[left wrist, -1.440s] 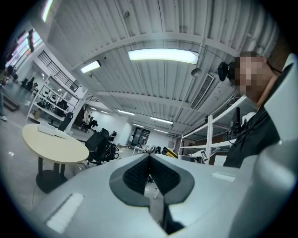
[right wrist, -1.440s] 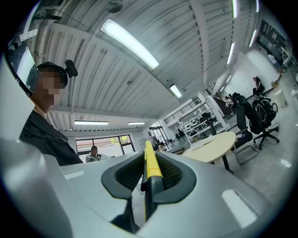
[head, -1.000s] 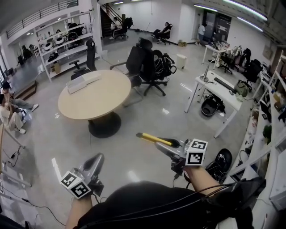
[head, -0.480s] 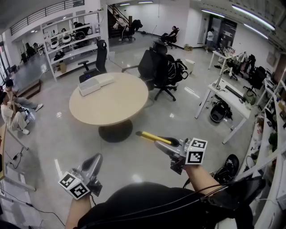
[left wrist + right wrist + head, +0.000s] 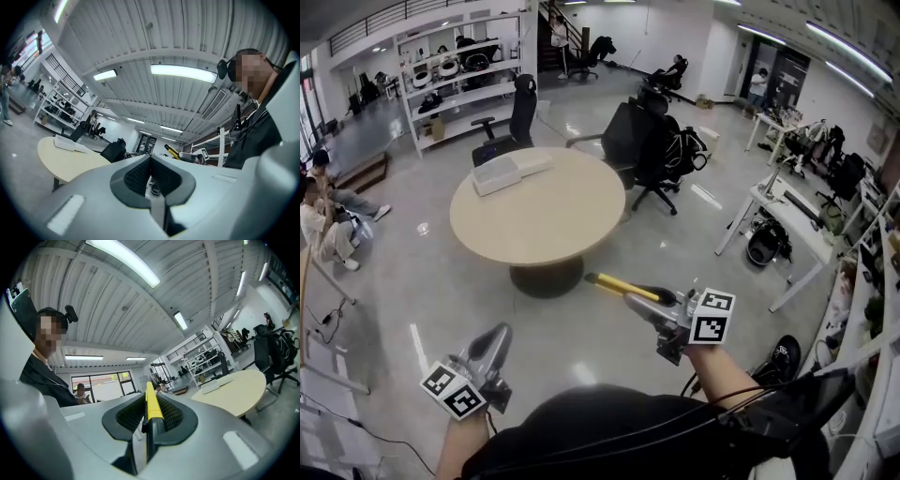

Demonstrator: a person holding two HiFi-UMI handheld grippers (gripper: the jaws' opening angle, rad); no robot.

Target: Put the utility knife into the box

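A yellow utility knife point(image 5: 621, 287) sticks out level from my right gripper point(image 5: 643, 300), which is shut on its dark handle end. In the right gripper view the knife point(image 5: 151, 405) stands edge-on between the two ribbed pads. The white box point(image 5: 510, 170) lies at the far left side of a round beige table point(image 5: 553, 217), well ahead of both grippers. My left gripper point(image 5: 497, 339) is held low at the left with its jaws shut and nothing in them. In the left gripper view the pads point(image 5: 140, 174) meet, and the knife point(image 5: 171, 151) shows beyond them.
Black office chairs point(image 5: 642, 141) stand behind the table. White shelving point(image 5: 455, 89) lines the back left, and a white desk point(image 5: 792, 220) stands at the right. A person point(image 5: 323, 225) sits at the far left. Glossy grey floor point(image 5: 441, 309) lies between me and the table.
The table and box have grown larger and shifted right and down in the head view as I walk towards them. Both grippers keep their places in the view, the knife still held.
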